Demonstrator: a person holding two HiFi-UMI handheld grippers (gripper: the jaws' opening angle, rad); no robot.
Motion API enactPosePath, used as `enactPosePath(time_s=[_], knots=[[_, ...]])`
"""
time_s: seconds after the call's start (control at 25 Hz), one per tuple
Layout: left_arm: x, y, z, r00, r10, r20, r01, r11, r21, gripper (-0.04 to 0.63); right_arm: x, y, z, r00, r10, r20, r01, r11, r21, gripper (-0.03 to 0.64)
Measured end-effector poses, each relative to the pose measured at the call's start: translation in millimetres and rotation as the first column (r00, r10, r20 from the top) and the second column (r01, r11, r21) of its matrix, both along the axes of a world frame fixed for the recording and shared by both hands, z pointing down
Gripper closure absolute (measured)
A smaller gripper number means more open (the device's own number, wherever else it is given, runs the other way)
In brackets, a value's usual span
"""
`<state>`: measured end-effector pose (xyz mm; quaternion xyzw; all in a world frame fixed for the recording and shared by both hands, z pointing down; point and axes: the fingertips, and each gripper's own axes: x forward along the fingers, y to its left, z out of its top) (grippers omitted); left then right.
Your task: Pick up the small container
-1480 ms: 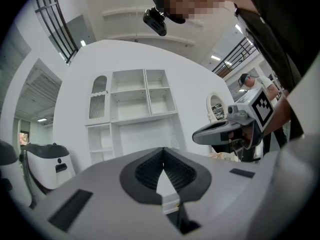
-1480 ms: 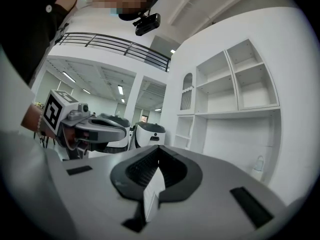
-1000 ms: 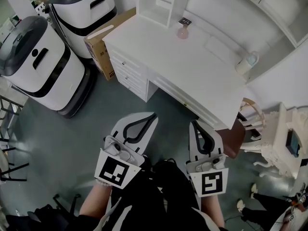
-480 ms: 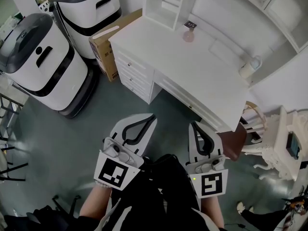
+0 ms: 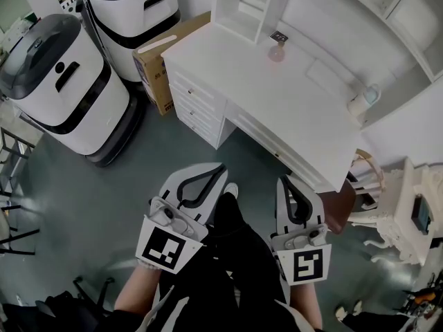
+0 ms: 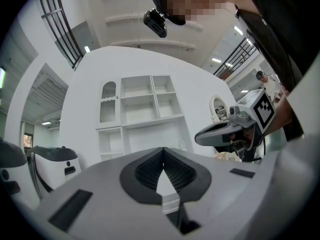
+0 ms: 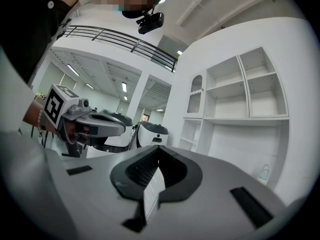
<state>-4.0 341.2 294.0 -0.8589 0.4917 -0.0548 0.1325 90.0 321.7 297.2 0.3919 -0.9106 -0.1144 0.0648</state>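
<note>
There are two round white machines (image 5: 62,81) (image 5: 135,12), one cardboard box (image 5: 156,54), one white desk (image 5: 277,109), one small container (image 5: 277,52) and one jug (image 5: 363,102).

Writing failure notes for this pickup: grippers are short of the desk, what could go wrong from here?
1. Two candidates on the desk: a pink container by the shelf unit, a pale container at the right end; the wrong one may get picked.
2. The left gripper and right gripper are both shut and empty; reaching in unopened could knock the target over.
3. The pink container sits far back; the reach may clip the shelf unit.
</note>
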Motion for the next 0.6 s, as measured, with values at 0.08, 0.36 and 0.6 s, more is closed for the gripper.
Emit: enactPosePath(time_s=[0.08, 0.36, 0.6], knots=[[-1, -2, 0, 1.0, -0.003, 0.003, 0.003, 1.0, 0.001, 0.594, 0, -3, 1, 1.0, 0.0, 0.0, 0.0, 1.0, -0.002, 0.615], [-7, -20, -5, 1.0, -0.024, 0.015, 0.024, 1.0, 0.015, 0.594, -6, -22, -1, 0.999, -0.033, 0.015, 0.032, 0.999, 0.01, 0.615], [-11, -46, -6, 0.999, -0.035, 0.019, 0.034, 0.999, 0.016, 0.594, -14, -50, -6, 0.998, -0.053, 0.035, 0.052, 0.998, 0.025, 0.615]])
